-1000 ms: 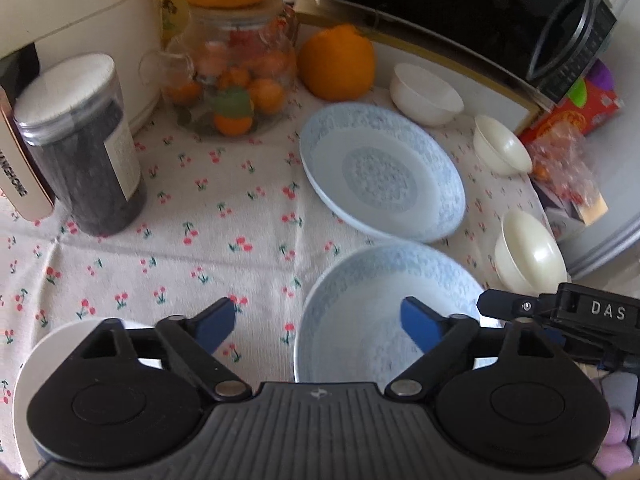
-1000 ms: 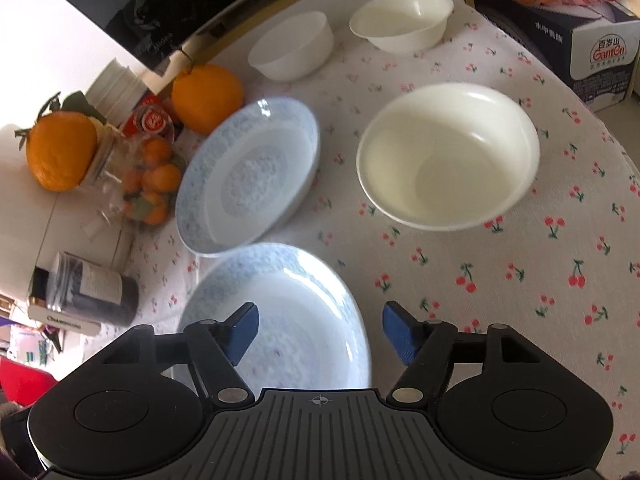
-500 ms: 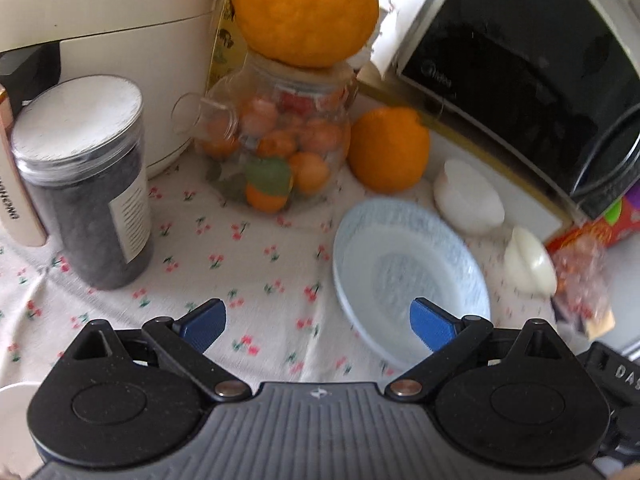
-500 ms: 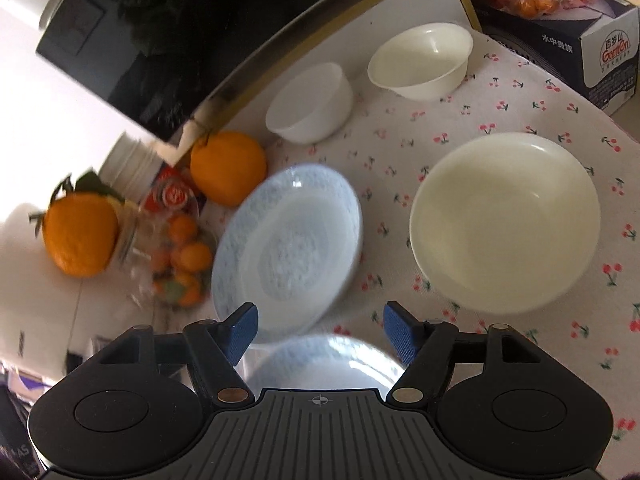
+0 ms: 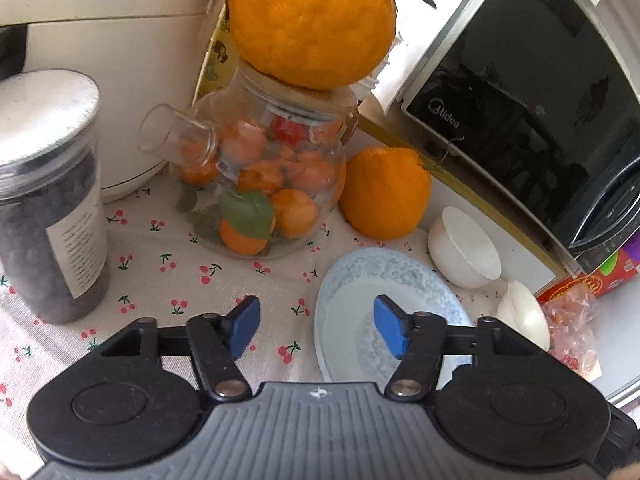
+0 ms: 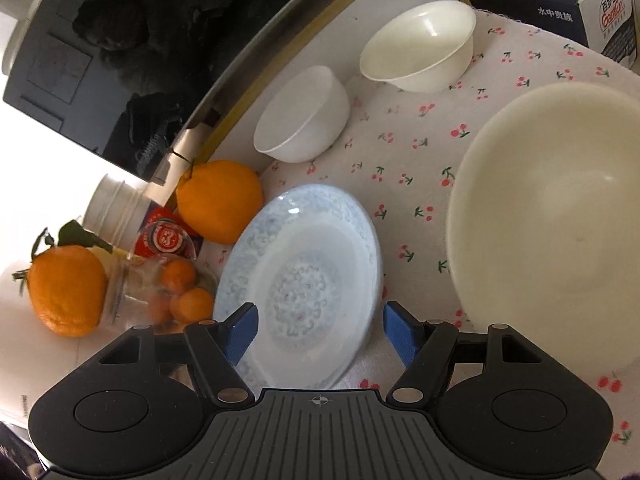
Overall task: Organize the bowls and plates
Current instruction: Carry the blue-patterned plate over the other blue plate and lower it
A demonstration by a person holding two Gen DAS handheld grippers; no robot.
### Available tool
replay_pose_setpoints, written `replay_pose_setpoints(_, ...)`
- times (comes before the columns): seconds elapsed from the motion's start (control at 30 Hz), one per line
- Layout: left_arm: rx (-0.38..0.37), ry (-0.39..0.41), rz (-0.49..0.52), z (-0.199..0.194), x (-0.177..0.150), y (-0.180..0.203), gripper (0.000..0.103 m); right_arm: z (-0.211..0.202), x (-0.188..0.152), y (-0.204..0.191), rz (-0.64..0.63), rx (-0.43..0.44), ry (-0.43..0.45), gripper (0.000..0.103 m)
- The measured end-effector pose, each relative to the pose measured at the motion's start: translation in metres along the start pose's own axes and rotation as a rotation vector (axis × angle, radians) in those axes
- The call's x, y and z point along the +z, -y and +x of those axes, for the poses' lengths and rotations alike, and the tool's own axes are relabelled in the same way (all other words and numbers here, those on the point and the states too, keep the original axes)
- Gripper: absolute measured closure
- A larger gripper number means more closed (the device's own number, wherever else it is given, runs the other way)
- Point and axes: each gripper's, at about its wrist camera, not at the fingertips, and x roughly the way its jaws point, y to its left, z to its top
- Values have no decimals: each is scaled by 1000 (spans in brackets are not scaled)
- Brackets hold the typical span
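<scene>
Soft, bright daylight fills both views, strongest at the blown-out white left edge of the right wrist view. The microwave (image 6: 120,52) door mirrors dark reflections. Fisheye curvature bends the edges. The plate (image 6: 304,280) looks slightly smeared, perhaps by motion; shadows on the counter (image 5: 168,264) are faint.

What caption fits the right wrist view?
Open right claw above a blue patterned plate, large cream bowl beside it.

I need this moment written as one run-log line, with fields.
left gripper: open, empty | right gripper: open, empty, over pale blue patterned ceramic plate | large cream bowl: right of plate, apart
</scene>
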Motion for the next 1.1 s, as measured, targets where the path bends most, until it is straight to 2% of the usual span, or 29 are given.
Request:
replay_pose_setpoints(0.07,1,-13,1,5,-1,-2,55,5,-2,-3,-16,-24,17,36)
replay_pose_setpoints(0.23,-20,-53,-29,15,-1,-7,70,13,-6,-5,-66,-107,72,62)
replay_pose_setpoints(0.37,-38,-73,-19,21,-4,-6,86,16,-7,-5,-84,-141,101,69)
replay_pose_setpoints(0.4,-43,-79,-16,22,-5,-6,89,16,-8,-5,-93,-150,106,74)
replay_pose_setpoints(0.53,-52,-86,-1,22,-8,-4,92,15,-7,-2,-114,-169,113,87)
replay_pose_setpoints(0.67,-48,-79,39,20,-9,-1,92,13,-6,0,-116,-163,106,90)
replay_pose_setpoints(1.1,-64,-56,34,5,-9,1,92,0,-3,-3,-94,-141,101,89)
